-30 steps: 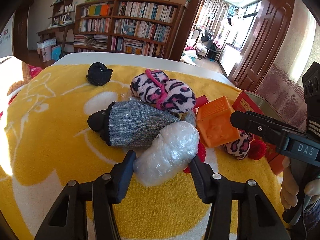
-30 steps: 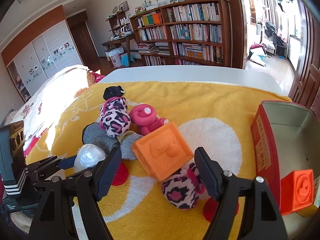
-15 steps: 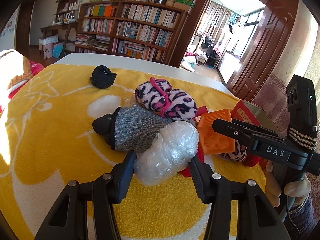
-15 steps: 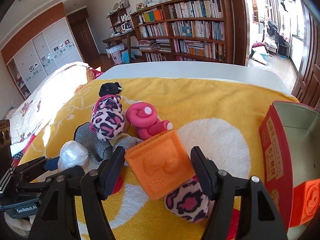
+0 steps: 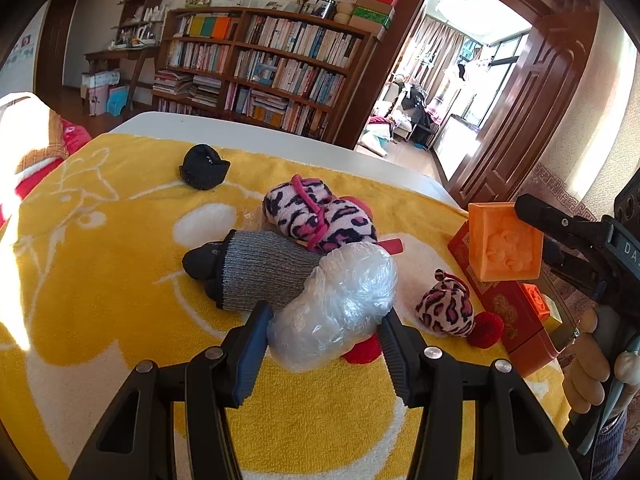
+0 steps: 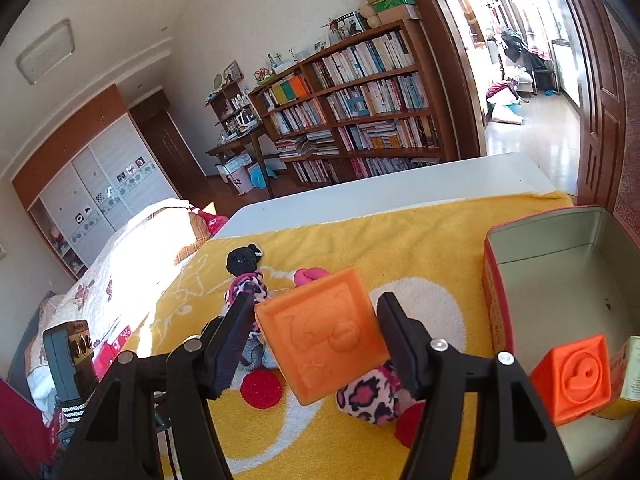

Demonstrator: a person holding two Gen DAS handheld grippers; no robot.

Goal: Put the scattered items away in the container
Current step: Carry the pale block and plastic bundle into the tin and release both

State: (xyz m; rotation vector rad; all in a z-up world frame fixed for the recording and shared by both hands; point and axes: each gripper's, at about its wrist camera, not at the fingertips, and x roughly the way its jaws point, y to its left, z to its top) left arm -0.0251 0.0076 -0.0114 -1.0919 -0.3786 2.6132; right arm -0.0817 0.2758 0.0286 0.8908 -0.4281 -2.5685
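Note:
My left gripper (image 5: 324,316) is shut on a crumpled clear plastic bundle (image 5: 340,292) that rests low over the yellow towel (image 5: 100,280). My right gripper (image 6: 314,304) has a light orange embossed block (image 6: 324,332) between its jaws. The jaws are closing and the pads press its sides. The block hangs tilted above the towel, and in the left wrist view the orange block (image 5: 506,246) is held beside the red box (image 5: 500,308). The red box (image 6: 496,292) stands open at the right. It holds a darker orange block (image 6: 572,376) and a pale carton (image 6: 634,368).
On the towel lie a grey and black sock (image 5: 256,276), a pink leopard plush (image 5: 320,220), a small leopard pouch (image 5: 444,308), a red pompom (image 5: 486,330), a black knit ball (image 5: 202,168) and a pink piece (image 6: 310,276). A person's hand (image 5: 592,364) holds the right gripper's handle.
The right gripper's jaws have narrowed onto the orange block and raised it off the towel, rolling it toward the red box. The small leopard pouch beneath is uncovered. The left gripper has barely moved.

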